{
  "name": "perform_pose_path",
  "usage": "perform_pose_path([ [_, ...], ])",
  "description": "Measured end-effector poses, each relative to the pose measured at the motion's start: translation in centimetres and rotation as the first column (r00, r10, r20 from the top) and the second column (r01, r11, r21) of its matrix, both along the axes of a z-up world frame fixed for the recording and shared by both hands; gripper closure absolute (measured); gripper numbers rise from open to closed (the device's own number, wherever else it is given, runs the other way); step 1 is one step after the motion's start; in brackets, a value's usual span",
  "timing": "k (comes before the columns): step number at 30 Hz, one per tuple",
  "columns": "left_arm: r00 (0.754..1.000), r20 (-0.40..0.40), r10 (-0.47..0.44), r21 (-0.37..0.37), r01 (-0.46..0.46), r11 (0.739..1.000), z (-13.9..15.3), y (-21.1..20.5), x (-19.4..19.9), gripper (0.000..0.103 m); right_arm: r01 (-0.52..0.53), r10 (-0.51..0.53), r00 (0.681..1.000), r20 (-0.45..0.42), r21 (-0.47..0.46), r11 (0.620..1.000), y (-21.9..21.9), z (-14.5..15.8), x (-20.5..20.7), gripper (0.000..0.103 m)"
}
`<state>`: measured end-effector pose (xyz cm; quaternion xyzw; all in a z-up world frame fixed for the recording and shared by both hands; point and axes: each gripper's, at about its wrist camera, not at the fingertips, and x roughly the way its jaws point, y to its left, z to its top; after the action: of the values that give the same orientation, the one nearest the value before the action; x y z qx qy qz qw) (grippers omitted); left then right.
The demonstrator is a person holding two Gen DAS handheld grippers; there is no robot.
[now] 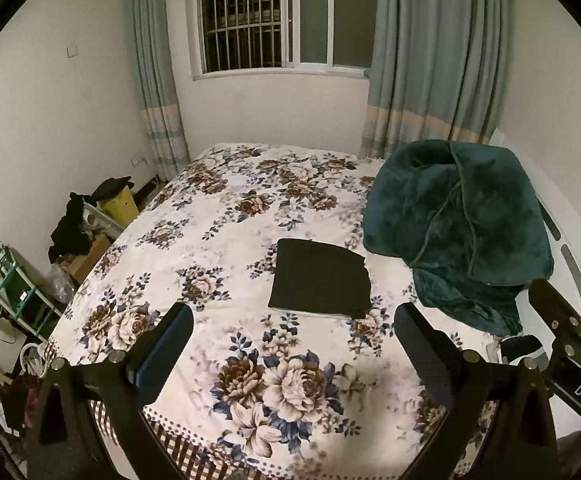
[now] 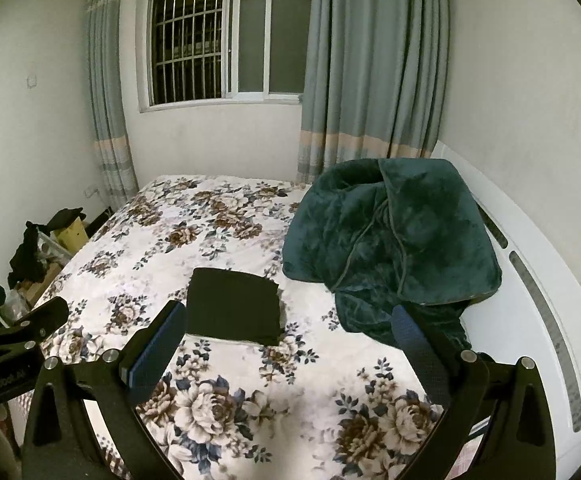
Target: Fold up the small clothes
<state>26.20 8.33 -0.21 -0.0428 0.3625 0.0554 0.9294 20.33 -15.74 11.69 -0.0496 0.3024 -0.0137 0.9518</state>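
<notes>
The black garment [image 1: 319, 278] lies flat on the flowered bedspread [image 1: 218, 216], out ahead of both grippers and touched by neither. From the left wrist camera it sits beyond the gap between the fingers of the left gripper [image 1: 293, 344], a little toward the right finger, with a strip of bedspread between it and the fingertips. From the right wrist camera it lies ahead of the right gripper [image 2: 290, 340], nearer the left finger, whose tip seems to overlap the garment's near left corner only in the line of sight. Both grippers have their jaws spread wide and hold nothing. The garment is folded into a neat, nearly square block with straight edges; its near right corner looks slightly thicker and uneven, and a thin pale line shows along its near edge. Just to its right a rumpled dark green blanket [image 1: 458, 228] is heaped on the bed, close to the garment's far right corner; whether they touch cannot be told.
</notes>
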Motion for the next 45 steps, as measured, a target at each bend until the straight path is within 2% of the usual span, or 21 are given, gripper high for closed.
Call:
perform_pose_path([
  [5, 1.0, -0.025, 0.002, -0.007, -0.003, 1.0, -0.1, -0.1, 0.0, 0.0, -0.01, 0.01, 1.0, -0.017, -0.001, 1.0, -0.9, 0.3, -0.4, 0.0],
  [12, 1.0, -0.011, 0.005, 0.006, -0.005, 1.0, 0.3, 0.0, -0.4, 0.0, -0.026, 0.026, 1.0, -0.013, -0.002, 1.0, -1.7, 0.5, 1.1, 0.0],
  [45, 1.0, 0.001, 0.001, 0.015, -0.001, 1.0, 0.7, 0.4, -1.0, 0.0, -0.043, 0.043, 0.999, -0.007, -0.001, 0.999, -0.7, 0.6, 1.5, 0.0],
])
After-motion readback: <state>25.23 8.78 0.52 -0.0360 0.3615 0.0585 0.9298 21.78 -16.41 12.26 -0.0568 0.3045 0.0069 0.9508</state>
